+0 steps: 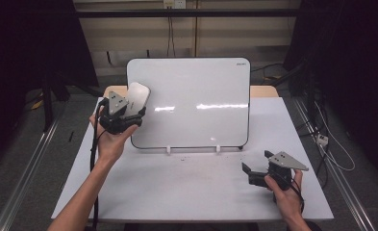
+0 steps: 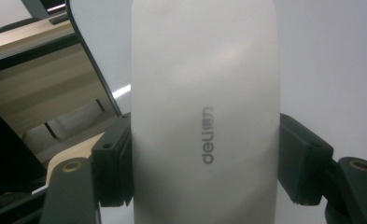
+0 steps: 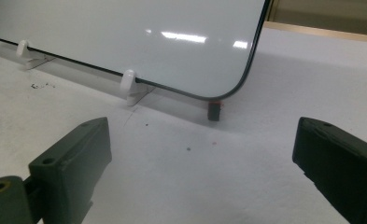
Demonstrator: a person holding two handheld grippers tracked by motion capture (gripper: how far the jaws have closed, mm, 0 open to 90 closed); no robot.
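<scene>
The left gripper (image 1: 124,118) is clamped on a pale grey, rounded-oblong plastic whiteboard eraser (image 1: 137,97). In the left gripper view its two black jaws press against the eraser's (image 2: 204,112) long sides, one on each, near its lower half, and the smooth domed back with a small grey printed brand word faces the camera. The eraser stands up out of the jaws, its free end rising above the gripper, and in the high view that end overlaps the upper left part of the white, black-rimmed, round-cornered whiteboard (image 1: 196,96). Whether the eraser's underside touches the board surface cannot be told. The person's left hand (image 1: 108,139) holds this gripper above the tabletop's far left area, just in front of the board's left edge.

The whiteboard leans upright across the far middle of the white tabletop (image 1: 177,187), propped on small white plastic feet (image 1: 168,150) along its lower edge.

The right gripper (image 1: 255,174) has its jaws spread wide with nothing between them. It sits low near the tabletop's near right corner, held in the person's right hand (image 1: 285,190), well apart from the eraser. In the right gripper view, bare tabletop (image 3: 209,177) lies between the jaws, and beyond them stand the board's lower right corner (image 3: 228,88) and a white foot (image 3: 128,86).
</scene>
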